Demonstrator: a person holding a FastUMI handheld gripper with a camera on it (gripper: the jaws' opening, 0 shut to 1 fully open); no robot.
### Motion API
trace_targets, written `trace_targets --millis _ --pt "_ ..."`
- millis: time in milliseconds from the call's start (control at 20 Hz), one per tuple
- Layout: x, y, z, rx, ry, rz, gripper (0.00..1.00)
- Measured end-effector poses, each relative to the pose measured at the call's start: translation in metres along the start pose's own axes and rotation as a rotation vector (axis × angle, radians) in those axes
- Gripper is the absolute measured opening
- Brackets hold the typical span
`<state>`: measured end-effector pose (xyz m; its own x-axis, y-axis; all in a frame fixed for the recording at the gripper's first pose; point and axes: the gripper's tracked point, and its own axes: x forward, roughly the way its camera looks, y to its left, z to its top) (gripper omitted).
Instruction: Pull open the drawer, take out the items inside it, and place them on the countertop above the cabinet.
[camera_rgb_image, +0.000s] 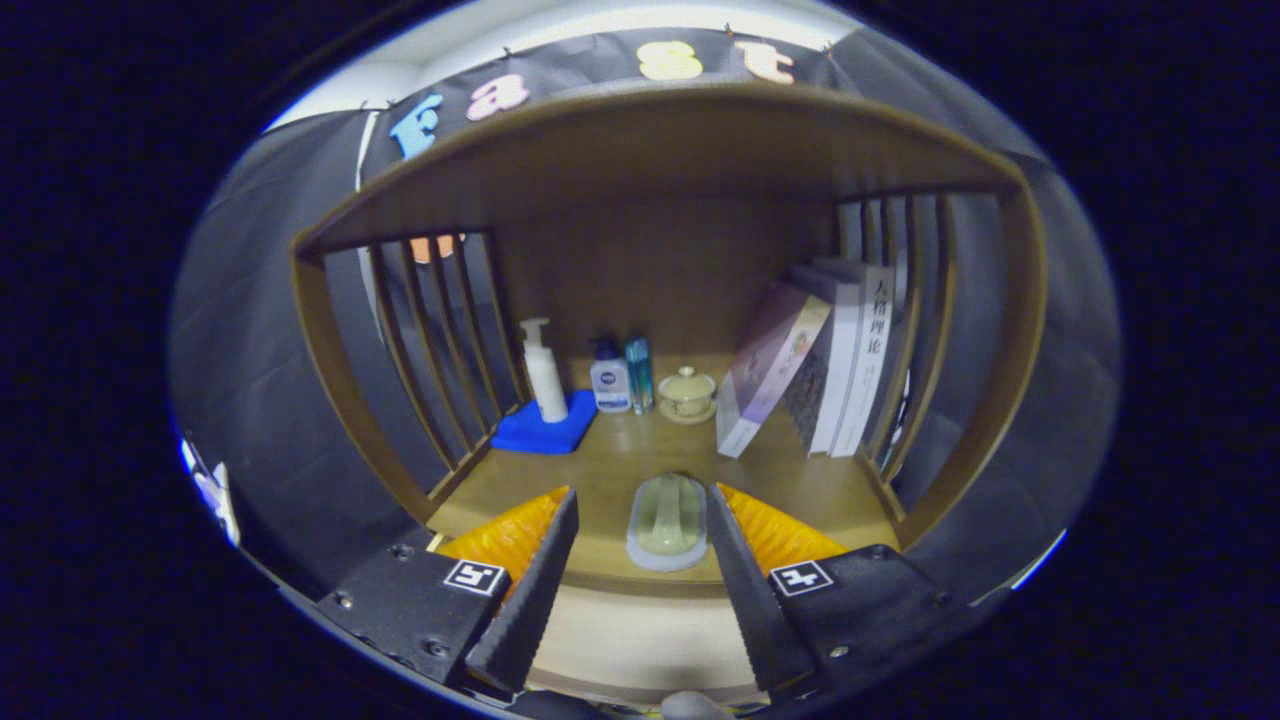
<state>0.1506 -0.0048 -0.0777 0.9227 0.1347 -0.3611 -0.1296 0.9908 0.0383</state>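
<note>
A pale green oblong item in a clear case (667, 522) lies on the wooden countertop (620, 460) close to its front edge. My gripper (642, 492) is open, with the case between its two fingers. The case sits nearer the right finger (735, 560); a clear gap separates it from the left finger (545, 570). Below the countertop's front edge shows a pale flat surface of the cabinet (630, 635). A small grey rounded part (690, 706) shows at the very bottom between the fingers; I cannot tell whether it is the drawer's knob.
At the back of the countertop stand a white pump bottle (545, 375) on a blue cloth (540, 430), a small bottle (610, 382), a teal tube (640, 374) and a lidded cup on a saucer (687, 393). Books (830, 360) lean against the right slatted side (915, 330).
</note>
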Motion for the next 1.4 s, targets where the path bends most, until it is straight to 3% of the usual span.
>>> trace_targets --millis 50,200,700,900,1400 --pt "-0.013 0.002 0.003 -0.009 -0.043 -0.002 0.82" --pt "-0.043 0.008 -0.009 -0.023 -0.127 -0.016 1.00" --pt "-0.106 0.011 -0.090 -0.029 -0.281 -0.084 1.00" --pt "-0.105 0.002 -0.141 -0.019 -0.303 -0.123 1.00" --pt "-0.082 0.008 -0.256 -0.019 -0.218 -0.132 1.00"
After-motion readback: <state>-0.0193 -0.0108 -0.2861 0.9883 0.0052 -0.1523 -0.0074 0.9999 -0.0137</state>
